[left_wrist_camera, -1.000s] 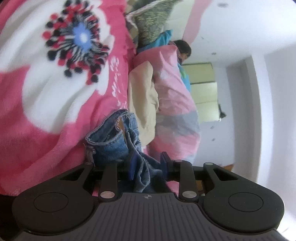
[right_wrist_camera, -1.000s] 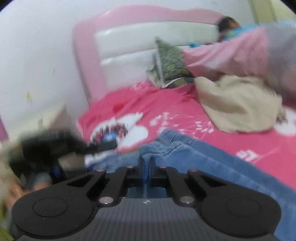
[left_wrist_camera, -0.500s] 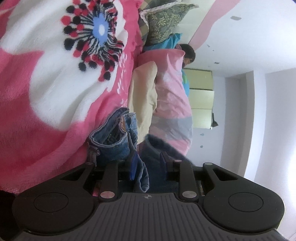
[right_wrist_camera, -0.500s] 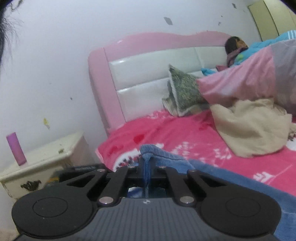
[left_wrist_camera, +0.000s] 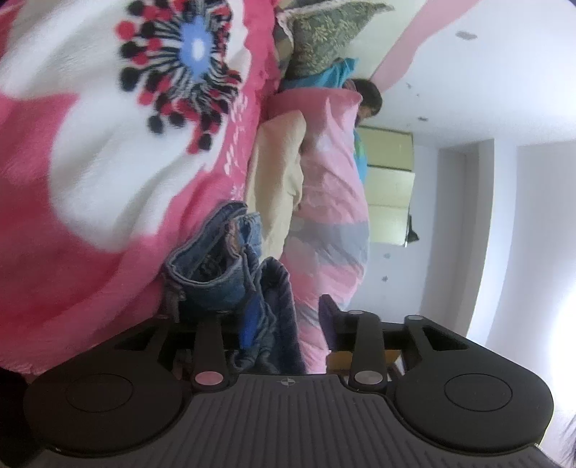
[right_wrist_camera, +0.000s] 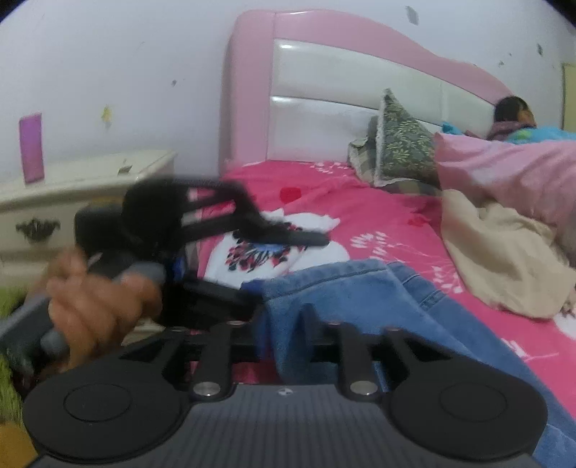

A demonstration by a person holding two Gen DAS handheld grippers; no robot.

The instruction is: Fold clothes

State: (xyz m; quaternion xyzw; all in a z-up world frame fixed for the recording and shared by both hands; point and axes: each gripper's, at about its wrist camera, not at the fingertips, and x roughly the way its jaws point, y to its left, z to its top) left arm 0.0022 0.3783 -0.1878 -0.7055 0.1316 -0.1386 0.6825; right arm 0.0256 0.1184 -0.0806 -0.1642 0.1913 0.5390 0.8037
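Left wrist view, tool: the left gripper (left_wrist_camera: 288, 324) has just been opening; jaws moderately apart, the blue denim jeans (left_wrist_camera: 230, 273) between them, leaning on the left pad, right pad clear of the cloth
Left wrist view, garment: bunched near the fingers, waistband gaping, doubled layers hanging together; it rests against the pink fleece blanket with the big white flower print (left_wrist_camera: 90, 162)
Left wrist view, beyond: a crumpled beige cloth (left_wrist_camera: 277, 172) and a pale pink quilt (left_wrist_camera: 331, 187) lie further off, a green patterned pillow (left_wrist_camera: 324, 32) beyond them; a person's dark hair shows past the quilt
Right wrist view, tool: the right gripper (right_wrist_camera: 284, 320) has also just been opening; a fold of denim stands up between the fingers, and neither pad seems to press it, so I call it released
Right wrist view, garment: the jeans run from the near fingers off to the right across the blanket, top edge doubled over
Right wrist view, other hand: on the left, blurred, a hand (right_wrist_camera: 97, 298) holds the other tool over the flower print
Right wrist view, surroundings: pink and white padded headboard (right_wrist_camera: 360, 82) far, cream bedside cabinet (right_wrist_camera: 82, 180) far left
Progress: my reading is one fold made and just let go; smoothing, a further fold and the beige cloth look left to do
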